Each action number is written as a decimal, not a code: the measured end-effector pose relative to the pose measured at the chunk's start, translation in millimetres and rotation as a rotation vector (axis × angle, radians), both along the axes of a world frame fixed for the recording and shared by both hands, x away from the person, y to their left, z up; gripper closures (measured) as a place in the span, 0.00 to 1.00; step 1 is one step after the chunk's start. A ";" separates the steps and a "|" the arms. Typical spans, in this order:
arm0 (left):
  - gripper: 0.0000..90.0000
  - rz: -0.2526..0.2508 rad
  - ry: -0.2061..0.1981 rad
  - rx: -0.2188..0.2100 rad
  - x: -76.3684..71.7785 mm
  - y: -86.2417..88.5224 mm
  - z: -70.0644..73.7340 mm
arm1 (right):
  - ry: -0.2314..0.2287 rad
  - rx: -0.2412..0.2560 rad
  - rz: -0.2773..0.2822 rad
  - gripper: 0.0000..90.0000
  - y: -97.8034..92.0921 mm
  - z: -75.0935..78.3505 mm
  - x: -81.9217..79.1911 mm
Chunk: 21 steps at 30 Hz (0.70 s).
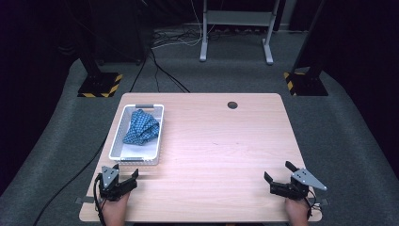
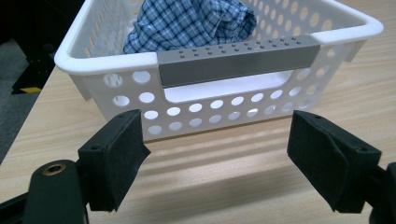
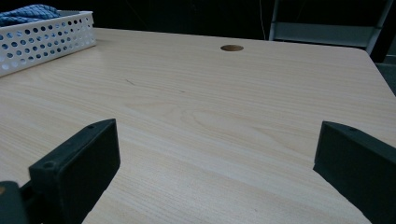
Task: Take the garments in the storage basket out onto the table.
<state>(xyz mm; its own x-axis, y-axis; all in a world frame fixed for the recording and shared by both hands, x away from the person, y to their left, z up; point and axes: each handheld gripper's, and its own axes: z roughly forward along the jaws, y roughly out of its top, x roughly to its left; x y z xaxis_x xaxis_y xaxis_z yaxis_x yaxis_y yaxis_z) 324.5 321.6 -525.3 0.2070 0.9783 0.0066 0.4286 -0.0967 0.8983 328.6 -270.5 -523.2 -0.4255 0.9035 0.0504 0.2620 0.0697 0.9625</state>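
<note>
Left gripper (image 2: 217,154) fingers wide, empty, facing basket (image 2: 116,60)

Both units matte black: left hand-held gripper (image 1: 126,178) and right hand-held gripper (image 1: 277,172) each carry a grey triangular top plate with holes, foam-faced pads (image 2: 116,154), trailing black cable.

The basket's (image 3: 44,39) far end and cloth (image 3: 28,14) are cut off.
</note>
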 end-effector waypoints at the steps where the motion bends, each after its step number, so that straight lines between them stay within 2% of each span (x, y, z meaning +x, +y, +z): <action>1: 0.20 0.000 0.000 0.000 0.1 -0.1 0.0 | 0.000 0.000 0.003 0.00 0.0 0.0 0.1; 21: 0.20 -0.001 0.003 0.004 0.2 -0.4 0.1 | -0.004 -0.007 -0.005 0.00 0.9 0.0 -0.6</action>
